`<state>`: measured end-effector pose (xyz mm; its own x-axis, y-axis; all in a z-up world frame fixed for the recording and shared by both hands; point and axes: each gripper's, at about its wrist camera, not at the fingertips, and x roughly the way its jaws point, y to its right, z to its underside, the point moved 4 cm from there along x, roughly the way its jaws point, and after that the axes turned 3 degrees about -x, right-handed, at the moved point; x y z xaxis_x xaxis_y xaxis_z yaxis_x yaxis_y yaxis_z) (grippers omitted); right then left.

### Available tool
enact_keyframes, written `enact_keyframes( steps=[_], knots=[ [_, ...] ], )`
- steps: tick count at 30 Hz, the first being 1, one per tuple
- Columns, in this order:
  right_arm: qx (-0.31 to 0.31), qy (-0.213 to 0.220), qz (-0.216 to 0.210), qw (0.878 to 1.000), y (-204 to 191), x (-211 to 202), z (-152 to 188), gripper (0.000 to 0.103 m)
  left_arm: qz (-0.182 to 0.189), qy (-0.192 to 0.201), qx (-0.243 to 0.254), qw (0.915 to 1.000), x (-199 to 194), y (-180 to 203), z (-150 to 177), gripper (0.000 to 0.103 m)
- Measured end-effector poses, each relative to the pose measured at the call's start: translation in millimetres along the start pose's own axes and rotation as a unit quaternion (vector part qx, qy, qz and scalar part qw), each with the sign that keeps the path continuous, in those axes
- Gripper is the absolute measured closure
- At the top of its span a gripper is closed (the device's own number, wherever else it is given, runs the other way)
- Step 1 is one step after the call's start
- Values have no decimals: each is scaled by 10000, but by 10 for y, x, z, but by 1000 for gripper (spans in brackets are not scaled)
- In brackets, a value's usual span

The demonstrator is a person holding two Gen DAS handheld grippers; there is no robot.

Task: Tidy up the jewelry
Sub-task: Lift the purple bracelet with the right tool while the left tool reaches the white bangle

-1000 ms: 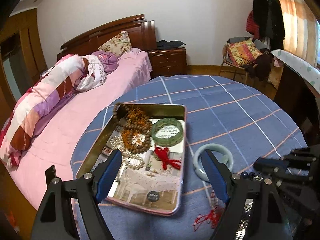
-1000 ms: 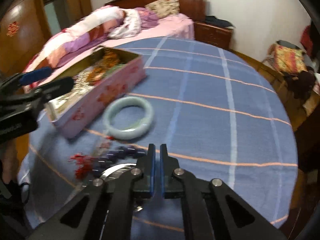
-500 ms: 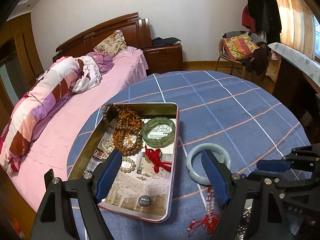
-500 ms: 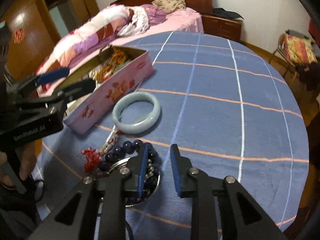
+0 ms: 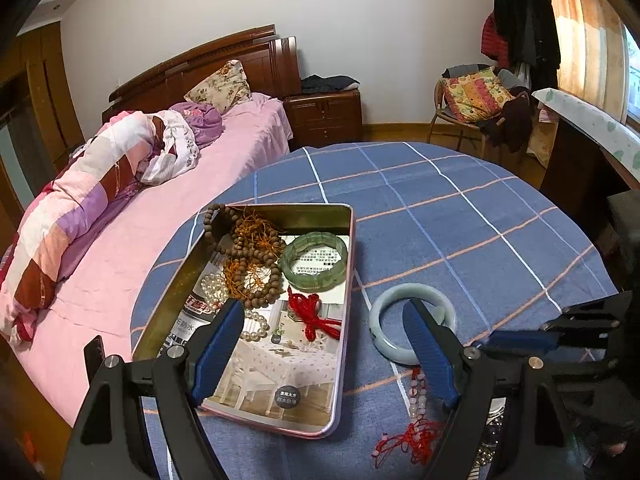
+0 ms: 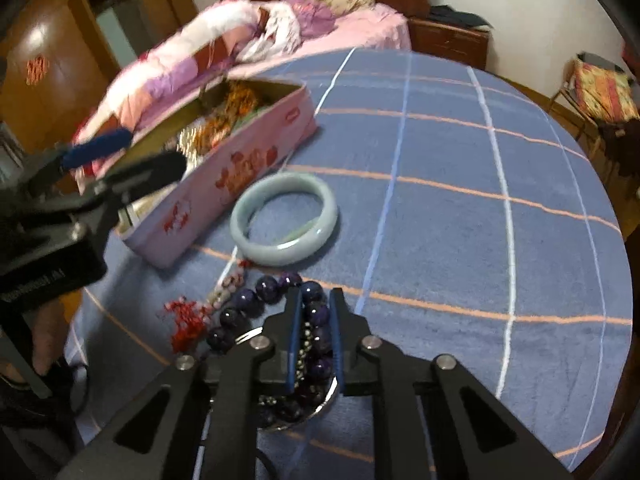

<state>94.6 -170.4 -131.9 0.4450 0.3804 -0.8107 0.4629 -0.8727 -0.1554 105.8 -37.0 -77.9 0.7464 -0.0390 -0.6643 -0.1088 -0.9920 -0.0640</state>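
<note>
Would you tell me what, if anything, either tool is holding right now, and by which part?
The left tool holds nothing. The right tool is closing around the purple bead bracelet, its beads between the fingers; a firm grip cannot be told.

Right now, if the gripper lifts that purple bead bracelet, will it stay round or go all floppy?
Probably floppy: the purple bead bracelet is separate round beads on a string, already lying in a loose curve. The right gripper is closing around a few beads, so the rest would likely dangle. Smooth, shiny beads may slip.
</note>
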Motion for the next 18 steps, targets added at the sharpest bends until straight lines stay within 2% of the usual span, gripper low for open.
enact_keyframes(
  steps=[4, 10, 14, 17, 18],
  knots=[
    [271, 304, 351, 9986, 238, -195, 14, 88, 28, 21, 39, 10000, 6, 26, -43, 21],
    [943, 732, 380, 9921, 594, -426, 34, 87, 178, 151, 341, 9991, -22, 279, -86, 21],
    [1156, 697, 891, 9868, 765, -351, 87, 87, 321, 148, 583, 9977, 16, 495, -67, 21],
    [1363, 629, 914, 9844, 885, -286, 160, 87, 467, 14, 750, 9961, 98, 634, -13, 23],
    [1392, 614, 897, 9843, 907, -272, 183, 87, 520, -81, 813, 9953, 143, 683, 18, 30]
  ],
)
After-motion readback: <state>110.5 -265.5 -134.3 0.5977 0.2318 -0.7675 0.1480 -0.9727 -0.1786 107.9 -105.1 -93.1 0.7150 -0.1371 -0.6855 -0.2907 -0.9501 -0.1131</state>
